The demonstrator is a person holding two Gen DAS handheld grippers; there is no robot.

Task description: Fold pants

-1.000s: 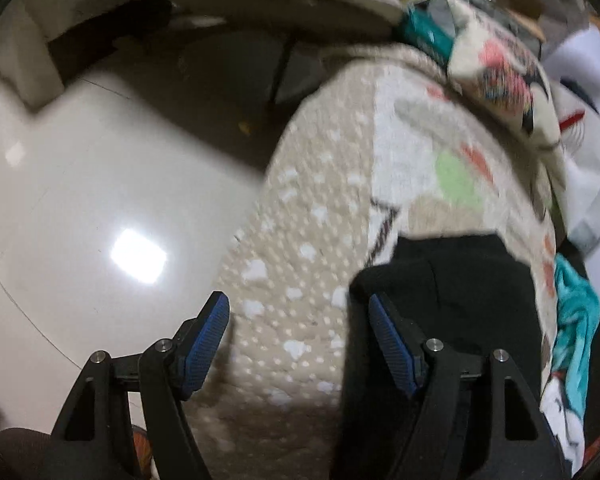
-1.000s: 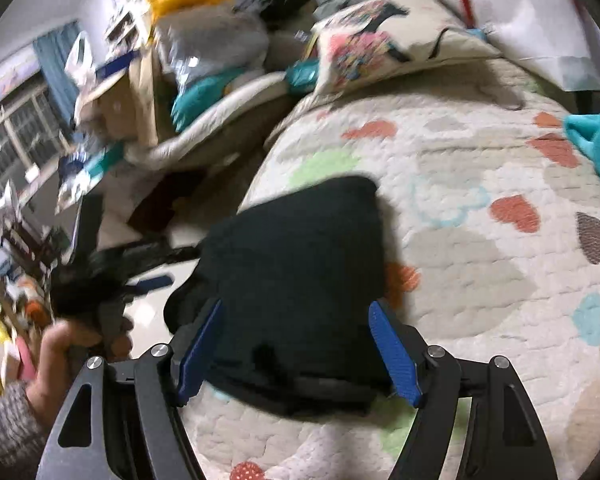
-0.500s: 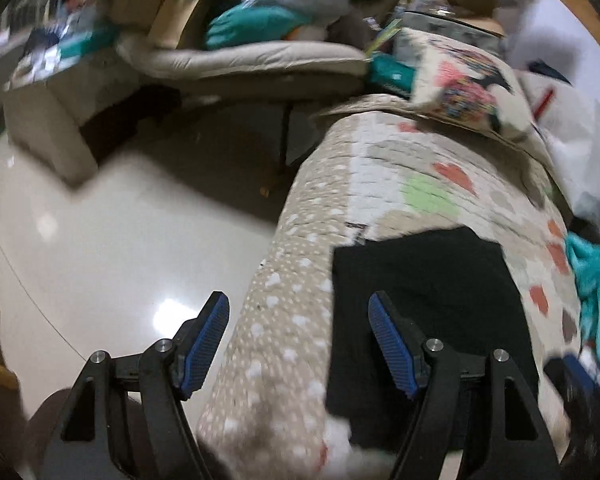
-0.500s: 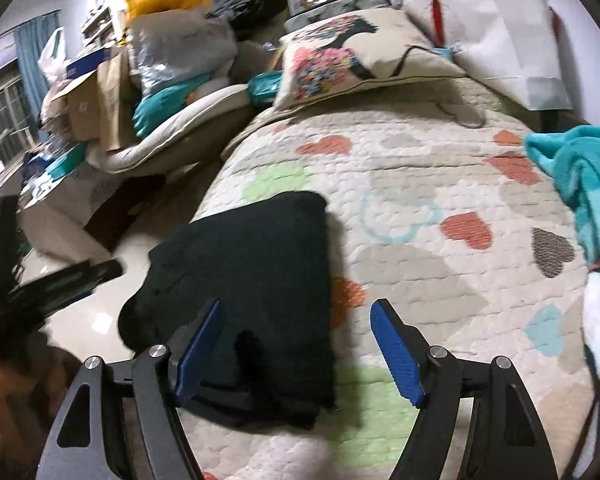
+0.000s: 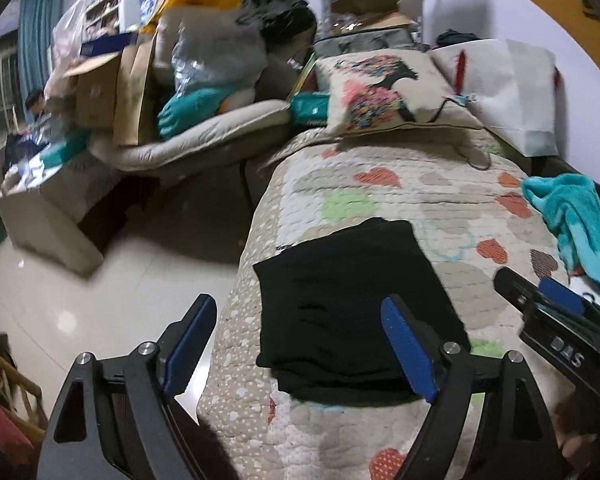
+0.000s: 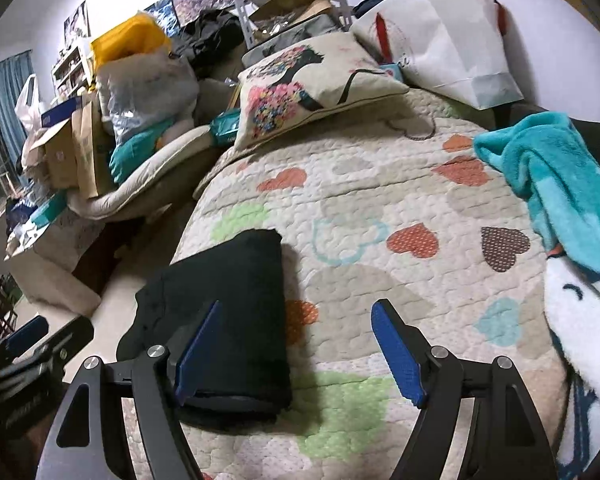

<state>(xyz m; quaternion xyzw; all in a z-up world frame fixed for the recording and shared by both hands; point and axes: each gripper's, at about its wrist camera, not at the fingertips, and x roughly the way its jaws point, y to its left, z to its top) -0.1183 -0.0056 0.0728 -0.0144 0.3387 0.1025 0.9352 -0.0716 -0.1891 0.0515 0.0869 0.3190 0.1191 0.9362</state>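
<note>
Left gripper [image 5: 300, 344] agape, pants [image 5: 352, 304] partly hidden

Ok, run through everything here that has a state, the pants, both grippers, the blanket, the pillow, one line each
Black pants: folded into a compact stack, lying flat near the quilt's edge.
Left gripper: open, holding nothing.
Right gripper: open, holding nothing.
Teal blanket: crumpled, unfolded.
Pillow: lying tilted at the quilt's far end.
White paper bag: leaning behind the pillow.

Black pants [image 5: 352, 300] on a cream quilt [image 6: 400, 184] with orange, green and brown hearts; teal blanket [image 6: 560, 184]; tongs [image 5: 300, 352] with blue pads [image 5: 408, 348].
</note>
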